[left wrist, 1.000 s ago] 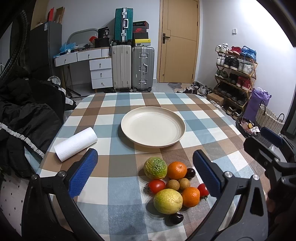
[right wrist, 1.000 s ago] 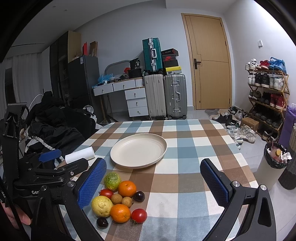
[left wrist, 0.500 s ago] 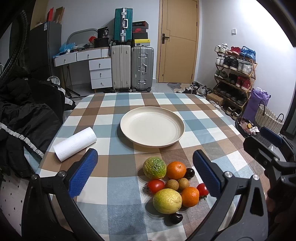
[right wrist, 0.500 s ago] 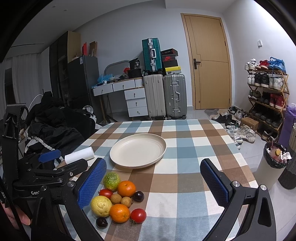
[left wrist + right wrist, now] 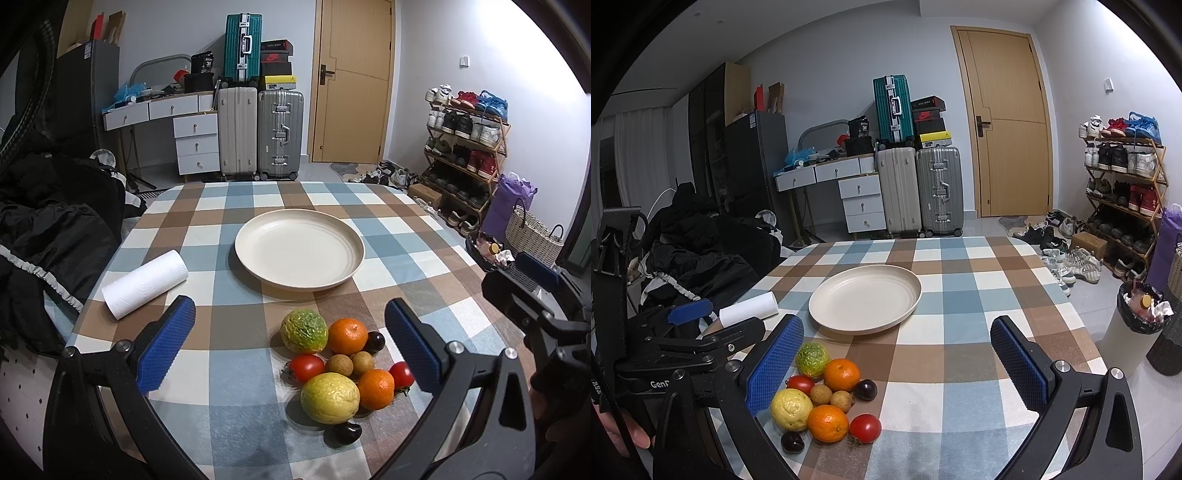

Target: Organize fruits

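A cluster of fruit lies on the checked tablecloth: a green-yellow citrus (image 5: 304, 330), two oranges (image 5: 347, 335), two tomatoes (image 5: 306, 367), a yellow lemon (image 5: 330, 397), small brown longans (image 5: 339, 363) and dark plums (image 5: 376, 340). The cluster also shows in the right wrist view (image 5: 827, 391). An empty cream plate (image 5: 299, 253) stands behind it, also in the right wrist view (image 5: 864, 298). My left gripper (image 5: 290, 347) is open and empty, hovering above the fruit. My right gripper (image 5: 895, 363) is open and empty, to the right of the fruit.
A white paper towel roll (image 5: 145, 283) lies left of the plate. Dark clothing (image 5: 48, 236) is piled past the table's left edge. A bin (image 5: 1134, 321), a shoe rack (image 5: 1123, 192) and suitcases (image 5: 919, 192) stand beyond the table.
Both views have shifted very slightly; the fruit and plate sit a touch further left. Both grippers stay open and nothing was picked up.
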The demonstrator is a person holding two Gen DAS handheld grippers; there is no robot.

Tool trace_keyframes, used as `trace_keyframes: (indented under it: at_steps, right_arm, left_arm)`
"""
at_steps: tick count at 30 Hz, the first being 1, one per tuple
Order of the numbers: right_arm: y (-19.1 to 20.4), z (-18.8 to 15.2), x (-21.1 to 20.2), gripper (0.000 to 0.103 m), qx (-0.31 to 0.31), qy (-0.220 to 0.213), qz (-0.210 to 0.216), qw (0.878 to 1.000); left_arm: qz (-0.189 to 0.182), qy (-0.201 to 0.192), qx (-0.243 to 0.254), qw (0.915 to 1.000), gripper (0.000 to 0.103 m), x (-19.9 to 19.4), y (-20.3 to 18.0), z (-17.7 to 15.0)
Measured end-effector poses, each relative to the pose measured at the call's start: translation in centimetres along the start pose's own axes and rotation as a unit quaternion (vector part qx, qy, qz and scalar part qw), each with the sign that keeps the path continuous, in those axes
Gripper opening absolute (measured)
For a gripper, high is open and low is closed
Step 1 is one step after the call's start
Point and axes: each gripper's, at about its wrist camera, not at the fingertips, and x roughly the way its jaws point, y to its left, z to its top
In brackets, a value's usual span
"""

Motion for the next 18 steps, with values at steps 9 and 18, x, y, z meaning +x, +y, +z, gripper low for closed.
trace_keyframes:
  at_steps: [9,18]
  right_arm:
    - [-0.9,-0.7,0.1,0.103,0.006,0.008,-0.007,1.0]
    - [-1.4,-1.3,0.9,0.103,0.009,0.021,-0.011,1.0]
  left_arm:
    - [-0.022,0.034,-0.004,0.9992,0.103,1.0,-0.5,-2.1]
    - [-0.058,0.097,-0.028,0.9932,0.102,3.9,0.3,-4.8]
